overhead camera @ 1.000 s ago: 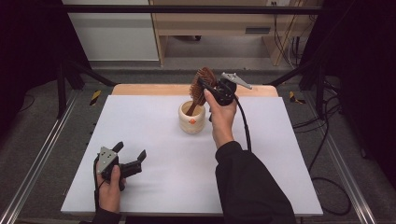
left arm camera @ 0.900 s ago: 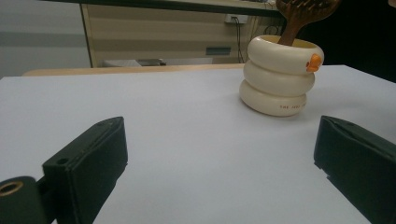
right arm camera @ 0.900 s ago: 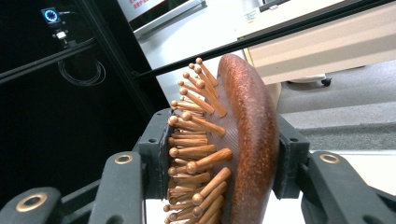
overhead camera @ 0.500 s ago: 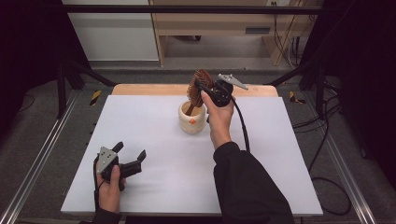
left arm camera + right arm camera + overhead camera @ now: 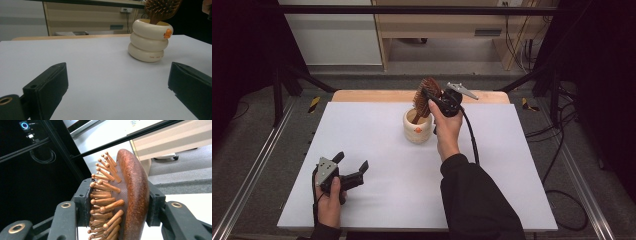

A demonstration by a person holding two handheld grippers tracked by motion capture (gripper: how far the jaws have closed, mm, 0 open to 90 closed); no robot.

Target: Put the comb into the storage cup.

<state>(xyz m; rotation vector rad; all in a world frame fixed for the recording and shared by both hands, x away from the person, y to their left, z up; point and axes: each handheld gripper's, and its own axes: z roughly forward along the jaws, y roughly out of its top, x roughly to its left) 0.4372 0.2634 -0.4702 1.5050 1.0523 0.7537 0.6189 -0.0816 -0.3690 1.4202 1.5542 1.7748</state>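
Across the middle of the scene lies the white tabletop, the largest item present, its surface bare apart from one vessel and the person's two hands. Toward its far centre stands a cream cup built as three stacked rings, upright, with a small orange duck-bill detail near its rim; the left gripper view shows the same cup resting flat on the tabletop. A wooden paddle hairbrush rises from the cup, handle end down inside the opening and bristled head up, tilted toward the right hand. The right tongs are clamped on that head: in the right gripper view one pad presses the bristle side and the other the smooth rounded back of the hairbrush, with no gap on either side. Whether the handle tip touches the cup floor cannot be told. The right hand holds its tool just beside and above the cup, sleeve trailing to the near edge. Well apart, at the near left corner, the left tongs rest low over the tabletop with jaws spread wide and nothing between them, aimed toward the cup.
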